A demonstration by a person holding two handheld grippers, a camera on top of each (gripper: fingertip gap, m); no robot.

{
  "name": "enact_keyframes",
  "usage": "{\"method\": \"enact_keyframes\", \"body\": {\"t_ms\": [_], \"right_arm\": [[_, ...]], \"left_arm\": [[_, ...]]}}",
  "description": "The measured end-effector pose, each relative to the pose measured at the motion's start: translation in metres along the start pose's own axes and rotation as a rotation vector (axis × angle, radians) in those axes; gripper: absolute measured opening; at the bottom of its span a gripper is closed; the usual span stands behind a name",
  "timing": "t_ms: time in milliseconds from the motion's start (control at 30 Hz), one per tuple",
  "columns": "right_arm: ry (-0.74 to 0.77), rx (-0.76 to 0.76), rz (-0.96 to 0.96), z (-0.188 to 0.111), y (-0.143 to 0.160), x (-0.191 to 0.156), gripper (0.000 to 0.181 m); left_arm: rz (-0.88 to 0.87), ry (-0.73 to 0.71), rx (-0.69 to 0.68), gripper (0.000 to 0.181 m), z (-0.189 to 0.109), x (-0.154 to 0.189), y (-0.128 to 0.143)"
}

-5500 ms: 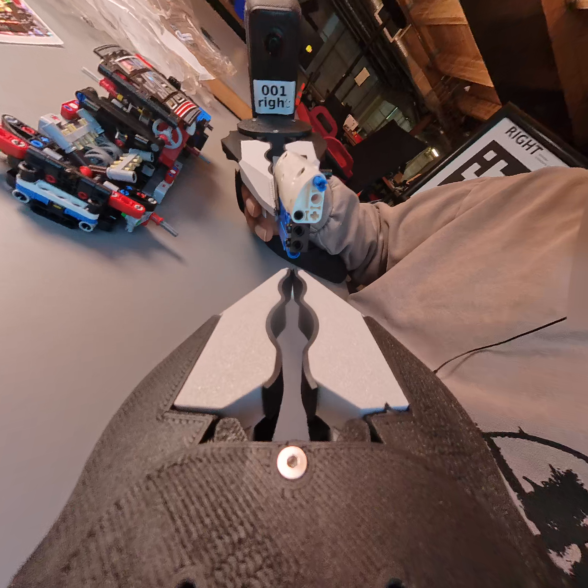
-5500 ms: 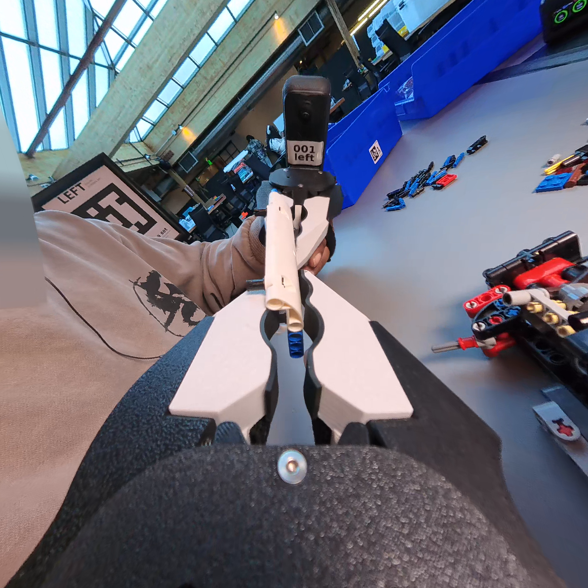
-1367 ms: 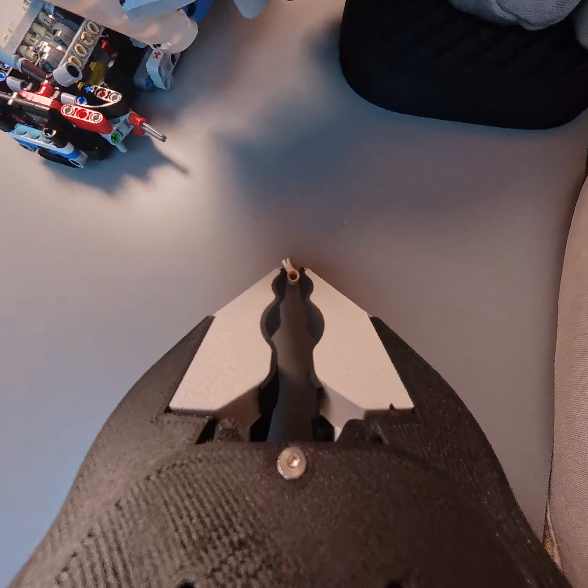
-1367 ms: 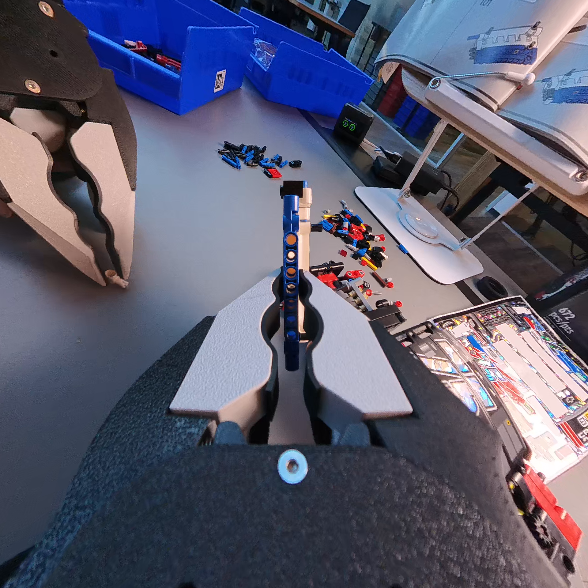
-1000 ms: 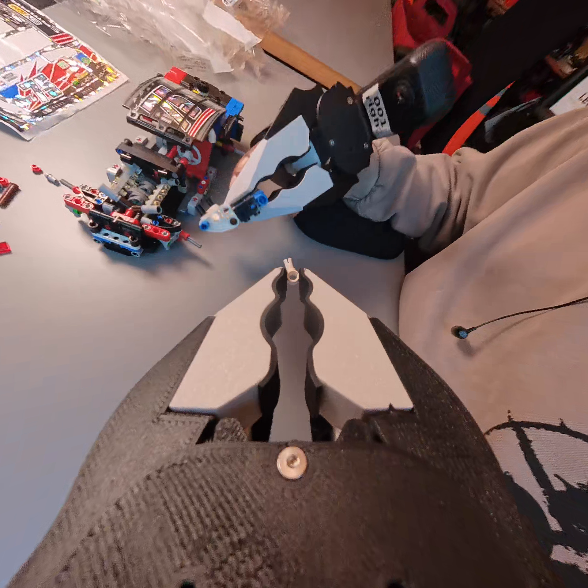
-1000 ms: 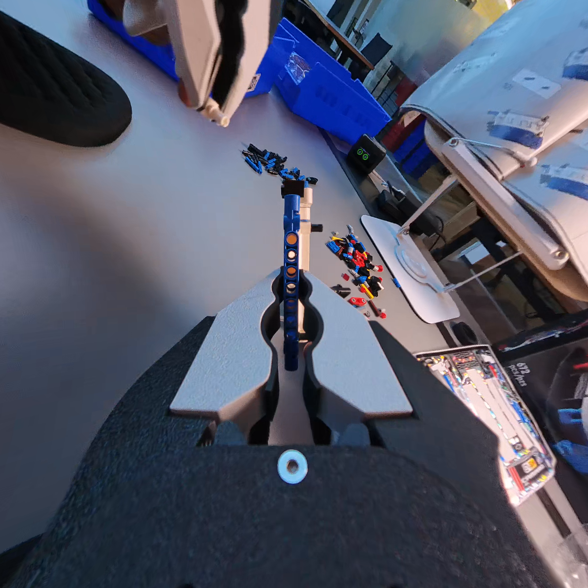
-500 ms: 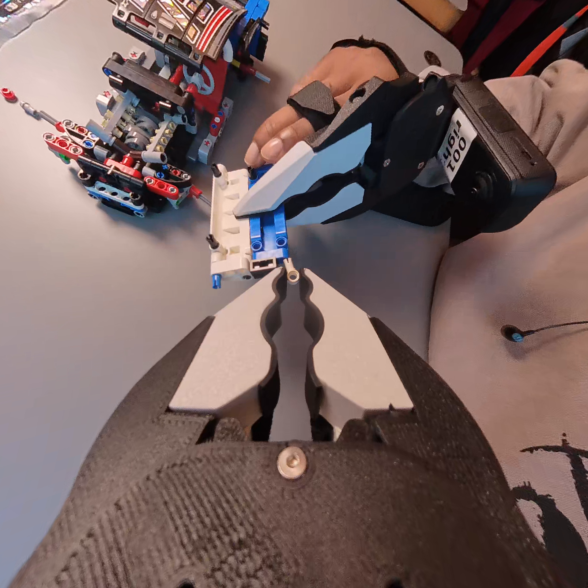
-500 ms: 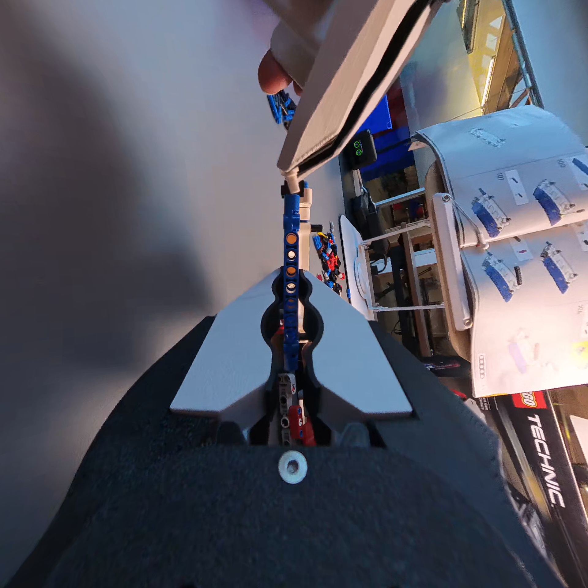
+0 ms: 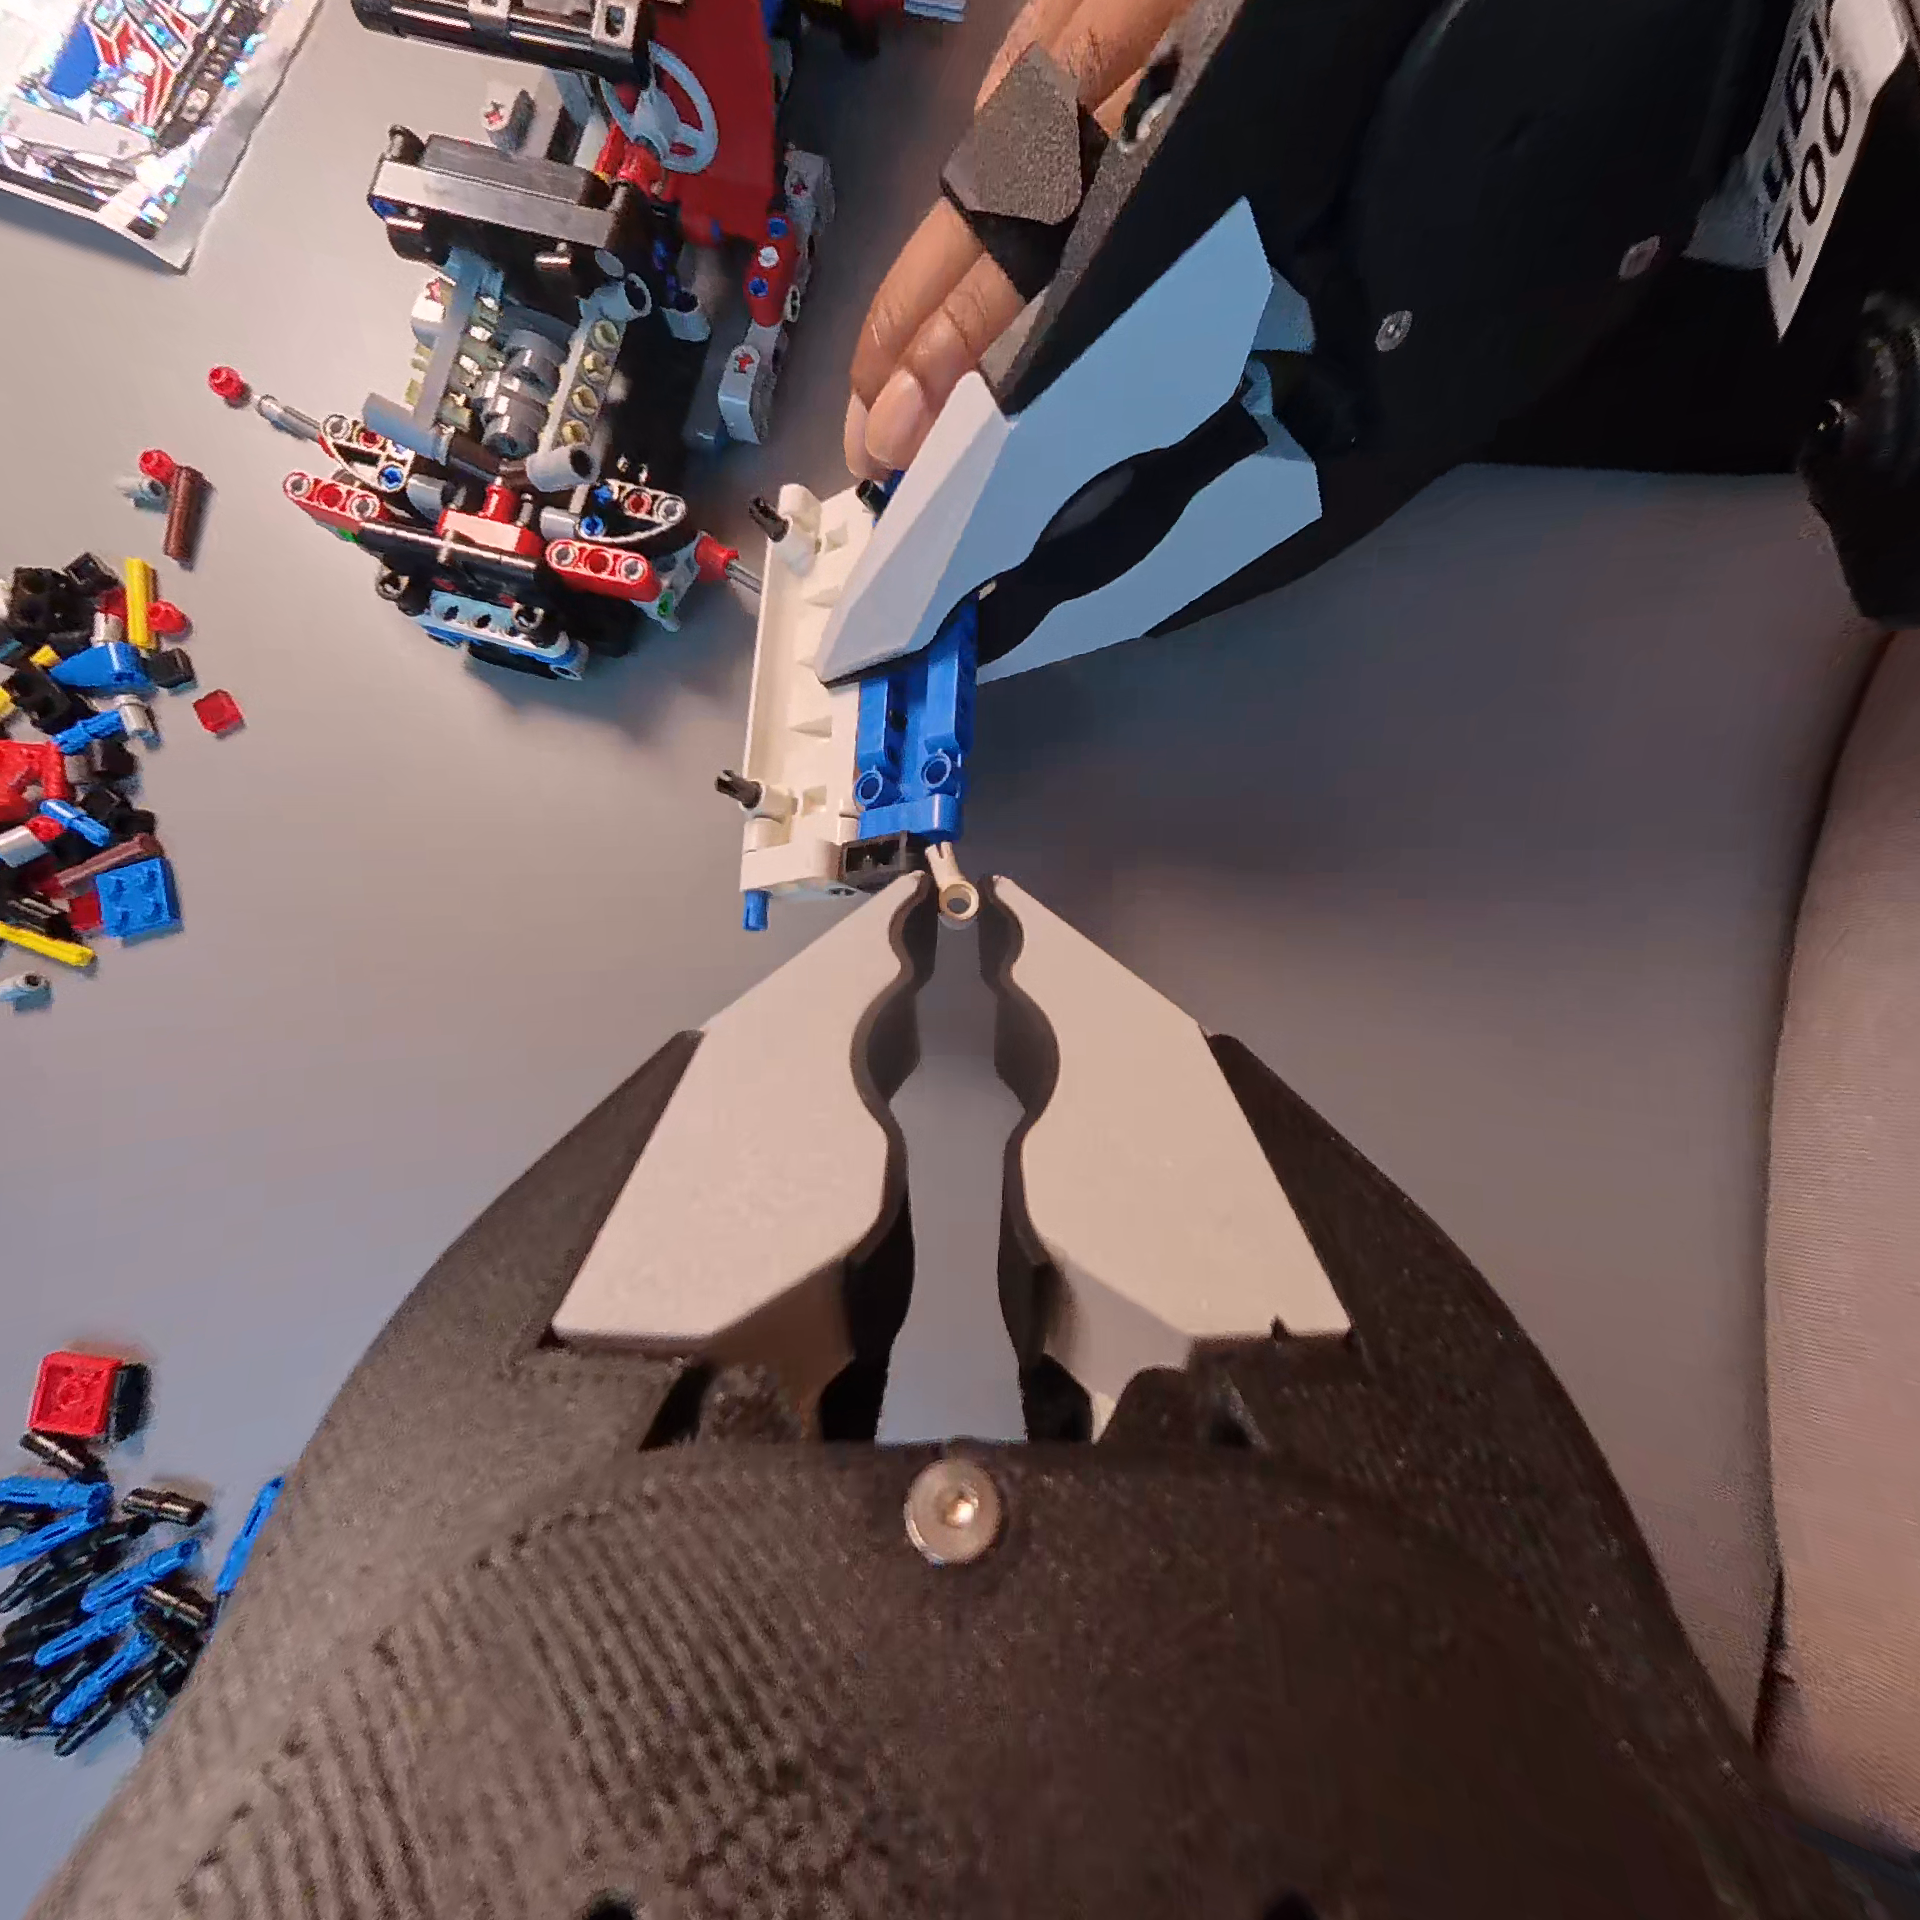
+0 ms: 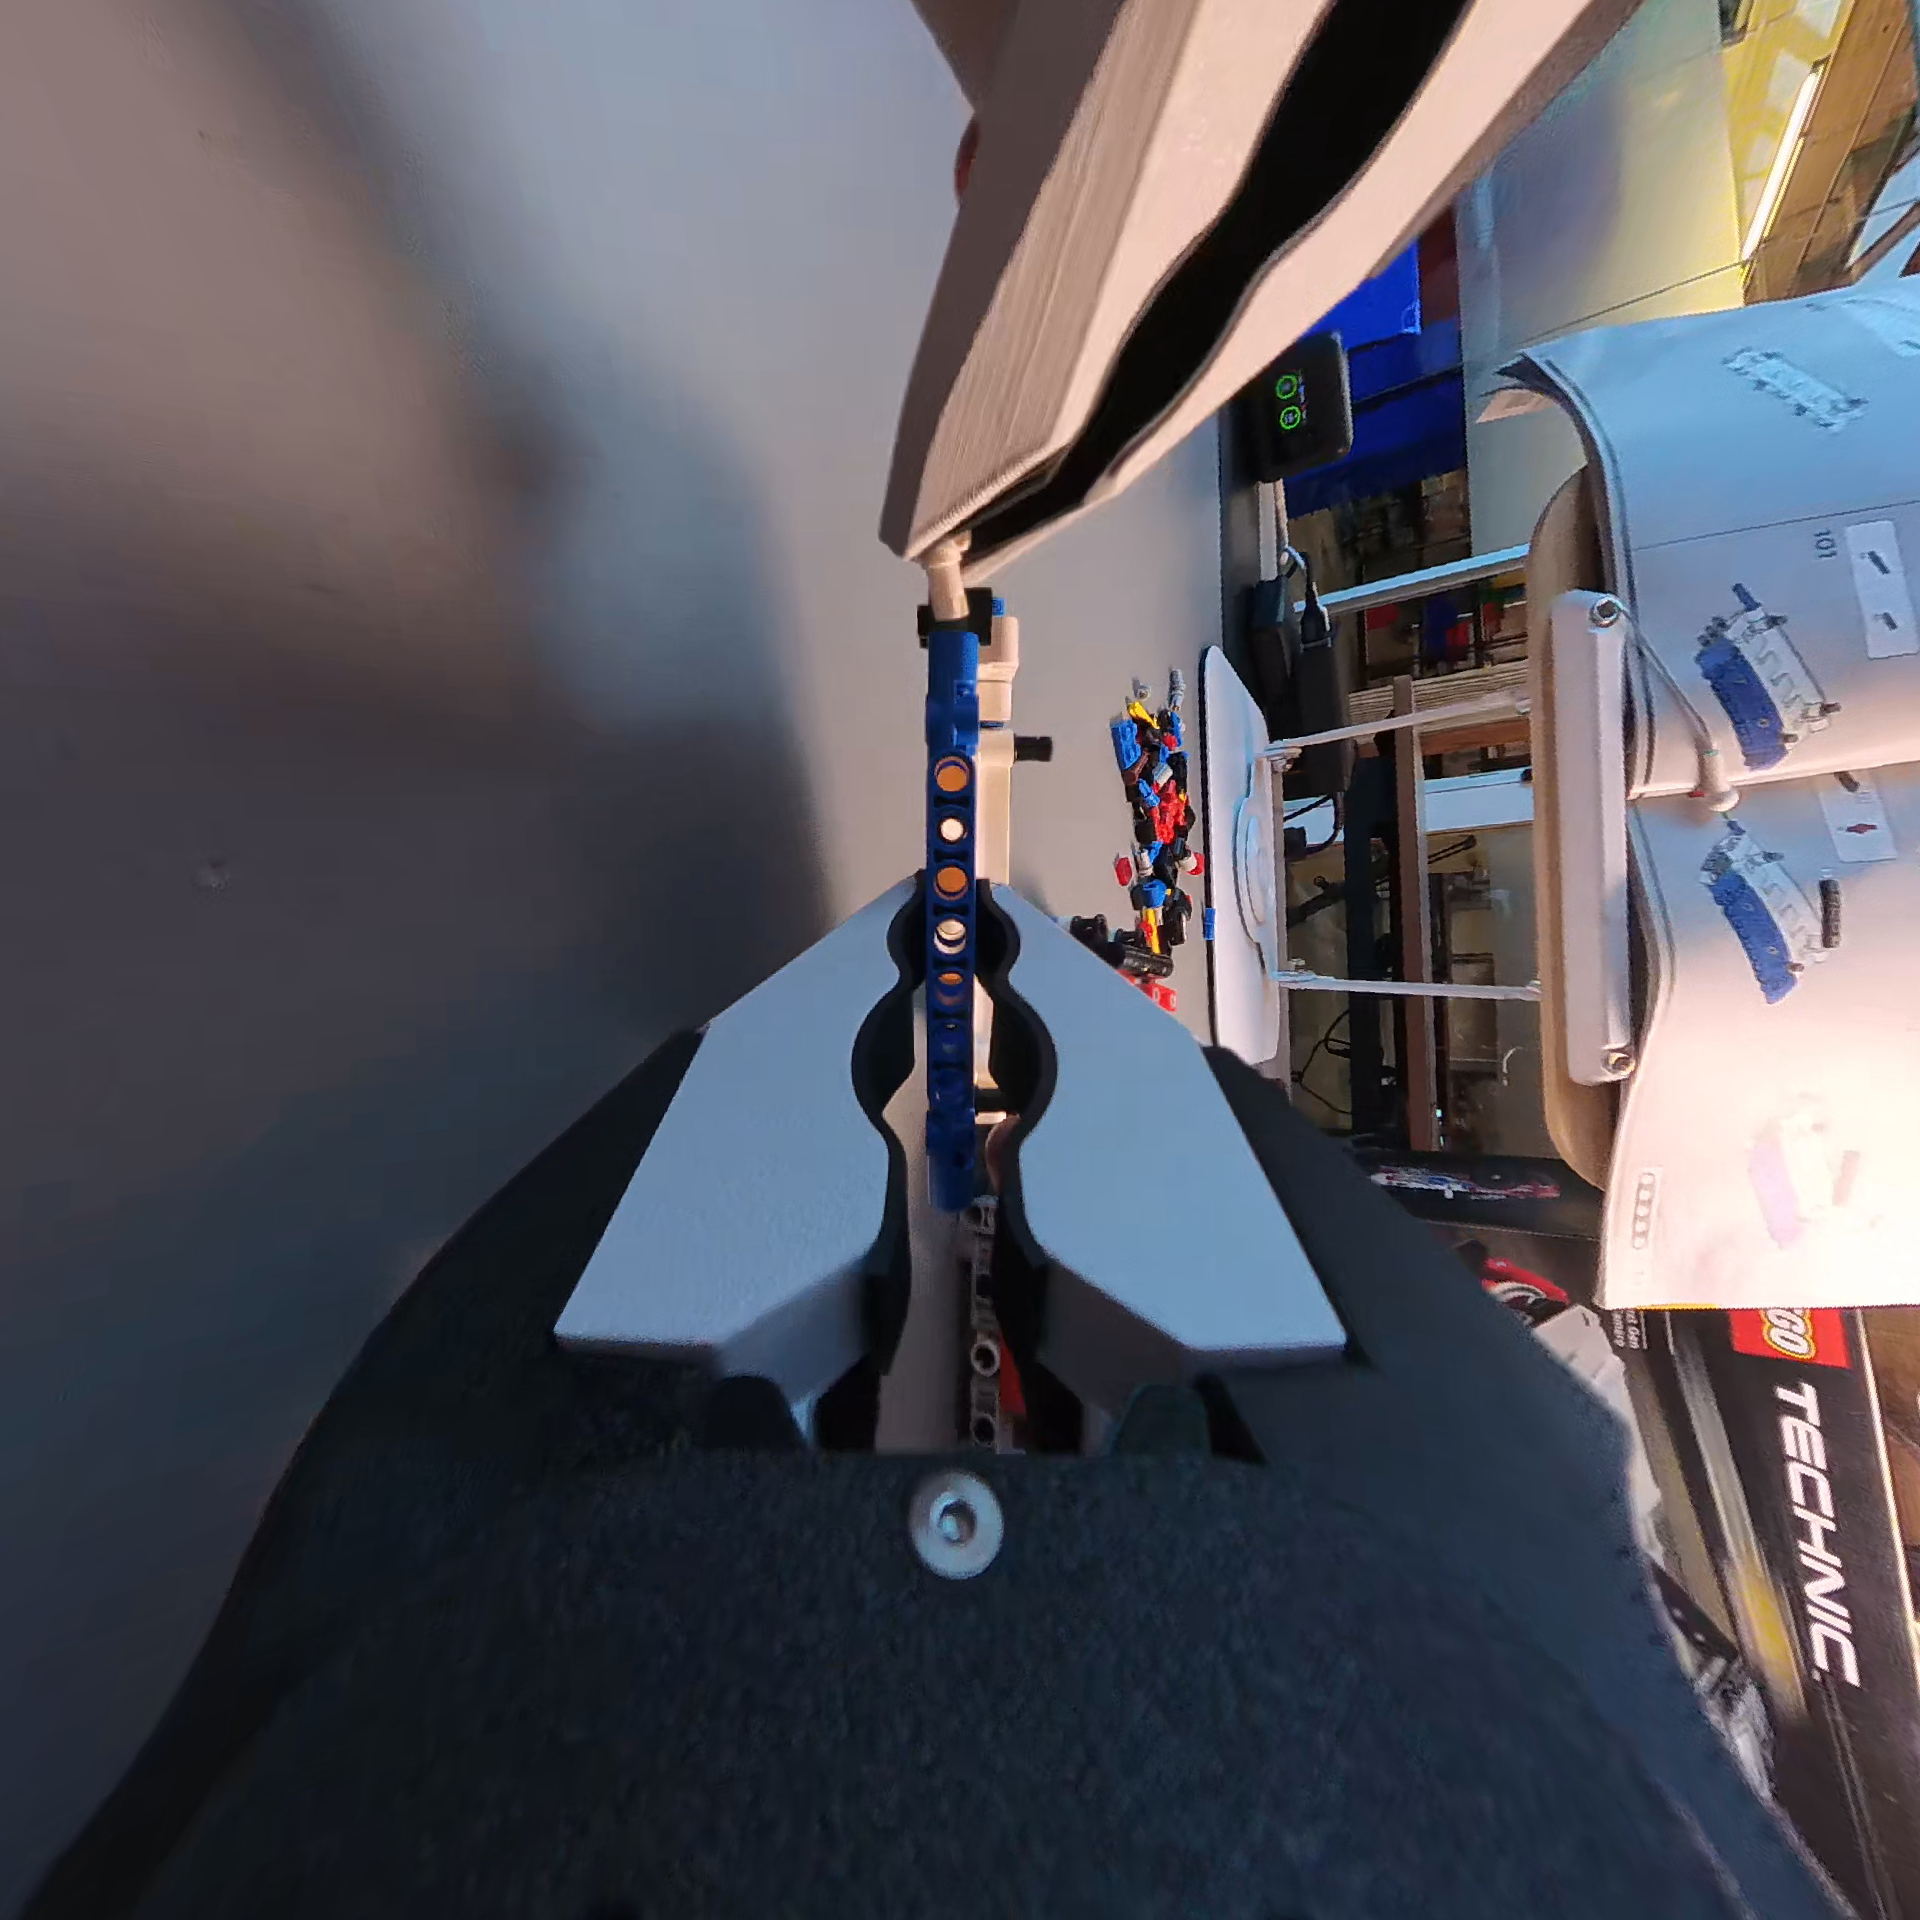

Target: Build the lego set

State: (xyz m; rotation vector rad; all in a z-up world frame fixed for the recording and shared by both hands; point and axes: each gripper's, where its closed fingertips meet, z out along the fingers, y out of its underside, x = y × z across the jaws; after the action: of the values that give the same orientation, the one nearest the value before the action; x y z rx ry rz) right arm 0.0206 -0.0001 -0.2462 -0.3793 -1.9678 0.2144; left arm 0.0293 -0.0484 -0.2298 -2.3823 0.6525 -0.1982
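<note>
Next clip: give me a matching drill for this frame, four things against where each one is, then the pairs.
Things:
1. small tan pin
2. blue and white sub-assembly
3. car chassis
4. open instruction booklet

Places:
A. on a stand beyond the table
B. at the left tool tips
C. gripped by the right tool
D. resting on the table

Pairs: 1-B, 2-C, 3-D, 4-A

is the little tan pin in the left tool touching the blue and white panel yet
Touching. Right wrist view shows the tan pin meeting the blue and white panel at its black end.
</note>
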Motion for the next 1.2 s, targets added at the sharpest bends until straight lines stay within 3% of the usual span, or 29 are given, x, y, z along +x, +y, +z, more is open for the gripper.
{"method": "enact_keyframes", "body": {"t_ms": [300,567,767,1033,1200], "right_arm": [[-0.042,-0.035,0.023,0.002,0.009,-0.006,0.005],[-0.061,-0.031,0.058,0.002,0.010,-0.009,0.005],[-0.071,-0.013,0.093,0.001,0.009,-0.008,0.005],[-0.065,-0.021,0.122,0.000,0.012,-0.005,0.005],[-0.065,-0.013,0.143,-0.002,0.011,-0.003,0.005]], "left_arm": [[0.068,-0.043,-0.084,0.005,0.019,0.007,0.041],[0.070,-0.050,-0.058,0.009,0.017,0.006,0.045],[-0.073,-0.068,-0.013,0.013,0.009,0.004,0.053],[-0.447,-0.153,0.072,0.013,0.011,0.013,0.044],[-0.500,-0.281,0.100,0.013,0.016,0.013,0.043]]}}
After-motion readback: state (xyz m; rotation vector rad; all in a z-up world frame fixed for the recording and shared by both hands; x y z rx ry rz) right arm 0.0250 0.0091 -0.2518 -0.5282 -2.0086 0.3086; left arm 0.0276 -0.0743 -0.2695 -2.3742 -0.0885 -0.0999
